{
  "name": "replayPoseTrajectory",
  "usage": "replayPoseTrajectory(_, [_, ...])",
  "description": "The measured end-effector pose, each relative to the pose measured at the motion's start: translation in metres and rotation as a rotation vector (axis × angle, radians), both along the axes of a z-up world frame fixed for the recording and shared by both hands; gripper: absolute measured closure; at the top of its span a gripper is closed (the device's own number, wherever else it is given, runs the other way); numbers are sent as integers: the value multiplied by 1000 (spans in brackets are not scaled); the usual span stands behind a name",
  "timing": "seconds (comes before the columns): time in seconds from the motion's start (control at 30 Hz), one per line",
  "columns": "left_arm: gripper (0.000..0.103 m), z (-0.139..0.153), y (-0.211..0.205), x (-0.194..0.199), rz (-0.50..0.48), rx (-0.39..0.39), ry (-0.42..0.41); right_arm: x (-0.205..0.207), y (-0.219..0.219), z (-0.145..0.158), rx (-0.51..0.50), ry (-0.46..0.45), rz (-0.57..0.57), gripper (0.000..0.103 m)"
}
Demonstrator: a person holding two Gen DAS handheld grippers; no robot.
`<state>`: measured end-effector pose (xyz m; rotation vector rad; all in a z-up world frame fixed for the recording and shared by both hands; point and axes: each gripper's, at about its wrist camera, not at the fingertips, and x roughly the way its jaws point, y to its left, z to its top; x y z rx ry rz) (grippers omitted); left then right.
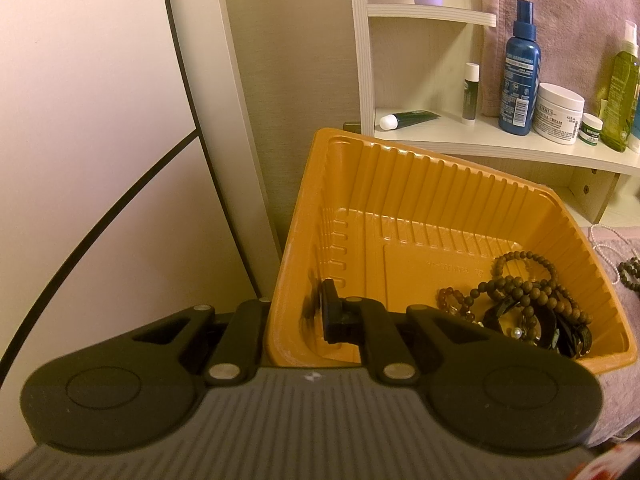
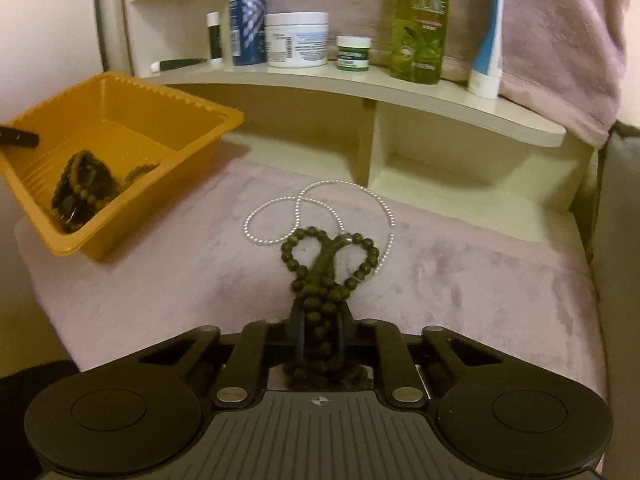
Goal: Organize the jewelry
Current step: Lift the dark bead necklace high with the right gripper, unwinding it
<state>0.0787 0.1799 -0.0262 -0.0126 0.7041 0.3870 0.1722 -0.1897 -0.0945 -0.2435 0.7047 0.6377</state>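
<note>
An orange plastic tray (image 1: pixel 400 184) (image 2: pixel 120 100) stands tilted on a pink cloth, with several dark bead bracelets (image 1: pixel 532 300) (image 2: pixel 80 192) piled in its low corner. My left gripper (image 1: pixel 296 316) is shut on the tray's left wall, one finger inside, one outside. My right gripper (image 2: pixel 319 332) is shut on a dark green bead bracelet (image 2: pixel 328 264) and holds it just above the cloth. A white pearl necklace (image 2: pixel 320 212) lies looped on the cloth behind that bracelet; it also shows in the left wrist view (image 1: pixel 612 240).
A pale wooden shelf (image 2: pixel 360 84) at the back carries a blue spray bottle (image 1: pixel 520 68), a white cream jar (image 1: pixel 558 112), a green bottle (image 2: pixel 420 20) and small tubes. The pink cloth (image 2: pixel 480 280) covers the surface. A wall and mirror edge (image 1: pixel 224 120) stand at left.
</note>
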Motion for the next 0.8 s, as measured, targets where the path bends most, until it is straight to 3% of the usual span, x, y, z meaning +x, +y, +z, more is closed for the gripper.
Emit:
replayPoseTrajectory(0.27, [94,0,0,0,-4,1,-2,-18,-6,19,32,-58,3,89])
replayPoseTrajectory(0.57, [94,1,-1,0,-6,3,-6,-23,-27,72,111,-158,-54,89])
replayPoseTrajectory(0.8, [94,3,-1,-3,-11,3,-13,-27,-34,110,154,-210,-90,96])
